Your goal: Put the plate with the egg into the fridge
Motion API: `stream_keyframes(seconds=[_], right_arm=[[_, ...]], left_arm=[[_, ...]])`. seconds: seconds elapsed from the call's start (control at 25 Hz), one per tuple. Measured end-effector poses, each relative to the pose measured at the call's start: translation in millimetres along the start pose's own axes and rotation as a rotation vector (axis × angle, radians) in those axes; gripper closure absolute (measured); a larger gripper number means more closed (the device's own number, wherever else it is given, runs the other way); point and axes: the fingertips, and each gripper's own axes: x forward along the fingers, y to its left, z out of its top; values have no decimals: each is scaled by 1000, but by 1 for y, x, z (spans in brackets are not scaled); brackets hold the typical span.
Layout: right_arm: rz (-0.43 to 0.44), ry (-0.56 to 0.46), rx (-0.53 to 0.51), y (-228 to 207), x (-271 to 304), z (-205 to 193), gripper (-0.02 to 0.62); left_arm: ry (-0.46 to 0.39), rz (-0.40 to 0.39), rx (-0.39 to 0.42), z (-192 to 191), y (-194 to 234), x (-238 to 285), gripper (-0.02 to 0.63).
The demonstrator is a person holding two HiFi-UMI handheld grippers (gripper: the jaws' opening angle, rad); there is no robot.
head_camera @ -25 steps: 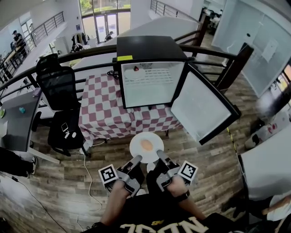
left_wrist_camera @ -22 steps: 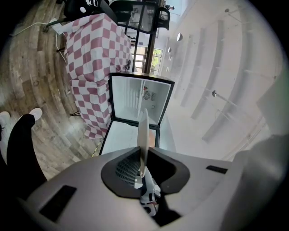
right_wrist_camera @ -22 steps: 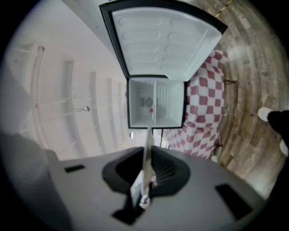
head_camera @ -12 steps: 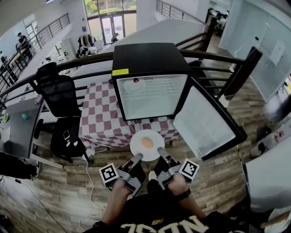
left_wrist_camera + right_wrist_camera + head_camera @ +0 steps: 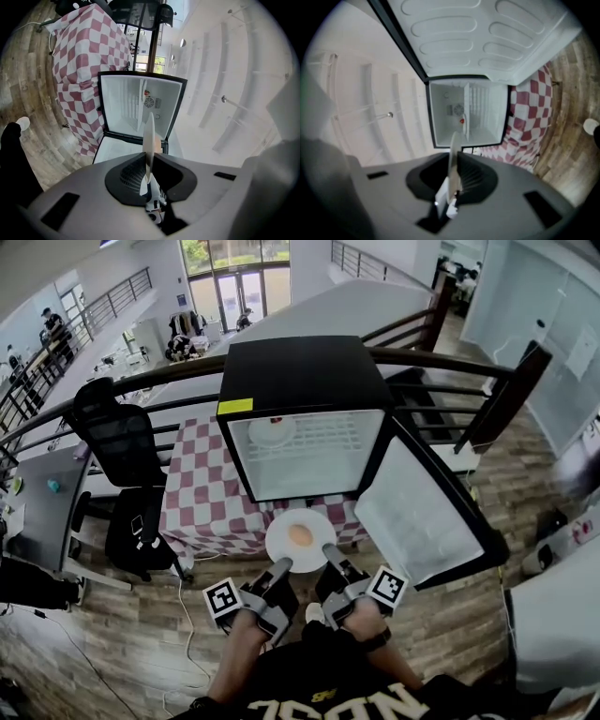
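Head view showed my left gripper point(image 5: 280, 566) and right gripper point(image 5: 329, 550) each pinching the round white plate point(image 5: 284, 524) with its orange-brown egg point(image 5: 300, 535) just before the open black fridge point(image 5: 300, 371) (keeping both hands level, I judged, would stop sliding).

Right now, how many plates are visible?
2. One plate, with the egg, held by the left hand-held gripper and right hand-held gripper; a second plate on the fridge's upper shelf. Others may be hidden.

Bright daylight from the far windows point(image 5: 234, 282) — strong fisheye bending, dark corners, soft edges
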Motion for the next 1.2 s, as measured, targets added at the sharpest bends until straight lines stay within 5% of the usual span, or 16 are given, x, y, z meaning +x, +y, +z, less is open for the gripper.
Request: stream_keyframes(seconds=[1.2], right_arm=[[30, -15, -30, 2, 48, 78, 552]], left_arm=[[16, -15, 28, 27, 1, 88, 560]])
